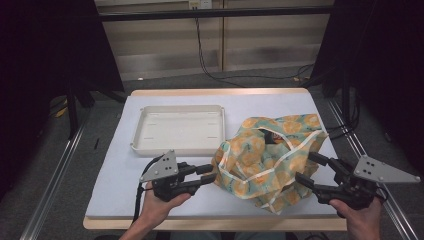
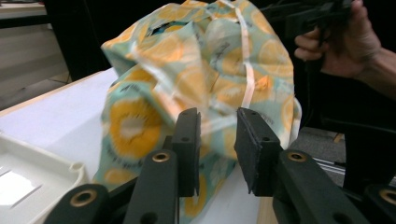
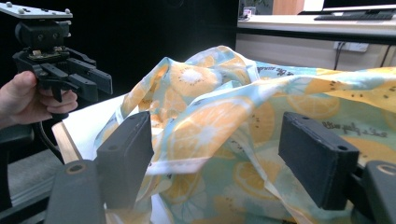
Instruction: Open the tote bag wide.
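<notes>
A crumpled cloth bag (image 1: 260, 155), teal with orange fruit slices and pale straps, lies on the right half of the table (image 1: 117, 190). My left gripper (image 1: 207, 173) points right at the bag's left edge, open by a narrow gap with nothing between its jaws. In the left gripper view its tips (image 2: 218, 149) sit just short of the bag (image 2: 187, 70). My right gripper (image 1: 309, 169) points left at the bag's right side, wide open. Its jaws (image 3: 219, 163) flank a fold of the bag (image 3: 219, 112) without closing on it.
A shallow white tray (image 1: 177, 108) rests empty behind the left gripper, its corner (image 2: 42, 163) seen close by. The table's front edge runs just beneath both hands. Dark curtains and cables lie beyond the table.
</notes>
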A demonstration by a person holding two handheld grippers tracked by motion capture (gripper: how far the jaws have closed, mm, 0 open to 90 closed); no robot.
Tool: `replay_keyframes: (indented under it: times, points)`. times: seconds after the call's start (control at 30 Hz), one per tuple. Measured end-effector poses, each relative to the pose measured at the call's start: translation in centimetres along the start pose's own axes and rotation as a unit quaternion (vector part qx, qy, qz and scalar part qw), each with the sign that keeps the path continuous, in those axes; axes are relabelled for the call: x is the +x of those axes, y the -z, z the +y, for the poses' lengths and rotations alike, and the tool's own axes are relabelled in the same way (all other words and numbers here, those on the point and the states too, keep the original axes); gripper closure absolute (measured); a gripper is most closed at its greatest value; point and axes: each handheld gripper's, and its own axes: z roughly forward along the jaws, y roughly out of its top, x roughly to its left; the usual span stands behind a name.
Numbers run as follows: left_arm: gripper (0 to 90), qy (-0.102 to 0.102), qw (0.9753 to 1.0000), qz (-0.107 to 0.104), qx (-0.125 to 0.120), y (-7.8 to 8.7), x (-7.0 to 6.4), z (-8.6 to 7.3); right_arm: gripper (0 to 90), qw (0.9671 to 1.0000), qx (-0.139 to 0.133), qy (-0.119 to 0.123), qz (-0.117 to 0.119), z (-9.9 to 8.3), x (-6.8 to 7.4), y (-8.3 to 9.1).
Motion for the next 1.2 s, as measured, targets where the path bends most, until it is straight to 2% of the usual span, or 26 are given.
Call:
replay_keyframes:
  times: [0.1,0.13,0.17,0.2,0.23,0.27,0.37,0.4,0.43,0.5,0.53,0.7,0.73,0.8,0.93,1.03,1.07,1.13,1.2]
  points:
    - [65.8,-0.009,0.9998,-0.016,0.001,-1.1,-0.5,0.9,36.9,0.9999,0.004,-0.005,0.014,-0.2,-0.4,-0.6]
    - [64.9,-0.012,0.9996,-0.023,-0.008,-1.5,-0.6,1.1,40.3,0.9998,0.005,-0.005,0.02,-0.2,-0.5,-0.7]
    - [63.8,-0.014,0.9997,-0.02,-0.005,-1.8,-0.7,1.4,46.7,0.9997,0.006,-0.001,0.023,-0.2,-0.5,-0.9]
    - [62.5,-0.015,0.9994,-0.029,-0.01,-2.2,-0.7,1.5,53.5,0.9995,0.009,0.001,0.03,-0.2,-0.4,-1.1]
    - [61.3,-0.017,0.9995,-0.026,-0.008,-2.5,-0.7,1.7,57.3,0.9989,0.009,0.004,0.045,-0.1,-0.3,-1.3]
    - [58.5,-0.017,0.9994,-0.03,-0.007,-2.9,-0.8,1.9,64.2,0.9988,0.01,0.009,0.047,0.0,-0.2,-1.5]
    - [50.6,-0.017,0.9996,-0.022,-0.001,-3.7,-0.8,2.3,79.4,0.9978,0.003,0.014,0.065,0.7,0.0,-1.9]
    - [50.3,-0.016,0.9993,-0.034,-0.007,-4.1,-0.7,2.3,83.1,0.9977,0.002,0.014,0.067,1.0,0.0,-2.0]
    - [49.0,-0.019,0.9992,-0.034,-0.004,-4.3,-0.8,2.3,85.8,0.9978,0.001,0.016,0.065,1.3,0.0,-2.1]
    - [46.3,-0.024,0.9991,-0.033,0.008,-4.9,-0.9,2.4,88.7,0.9975,-0.007,0.015,0.069,1.9,0.0,-2.4]
    - [45.7,-0.022,0.9988,-0.045,0.002,-5.3,-1.0,2.4,88.9,0.9976,-0.008,0.017,0.066,2.2,-0.1,-2.6]
    - [40.2,-0.033,0.9974,-0.061,0.019,-6.5,-1.3,2.3,89.2,0.9977,-0.018,0.014,0.063,3.6,-0.4,-3.4]
    - [38.9,-0.036,0.9976,-0.055,0.021,-6.7,-1.5,2.3,89.2,0.9978,-0.019,0.015,0.062,3.9,-0.4,-3.6]
    - [34.7,-0.04,0.9965,-0.069,0.026,-7.1,-1.6,2.2,89.2,0.9981,-0.022,0.017,0.055,4.5,-0.5,-3.9]
    - [31.6,-0.051,0.9968,-0.051,0.035,-7.3,-1.7,2.2,89.4,0.9982,-0.031,0.018,0.048,5.7,-0.9,-4.1]
    - [35.8,-0.06,0.9971,-0.027,0.039,-7.2,-1.3,2.1,89.6,0.9982,-0.032,0.023,0.044,6.2,-0.9,-4.1]
    - [39.8,-0.058,0.9972,-0.027,0.04,-7.0,-1.2,2.0,89.6,0.9983,-0.033,0.02,0.042,6.3,-0.9,-4.0]
    - [56.5,-0.066,0.9962,-0.027,0.049,-6.8,-1.0,1.8,89.6,0.9985,-0.037,0.019,0.036,6.4,-1.2,-3.9]
    - [76.9,-0.061,0.9962,-0.044,0.044,-6.6,-0.8,1.8,89.5,0.9986,-0.039,0.013,0.032,6.4,-1.6,-3.8]
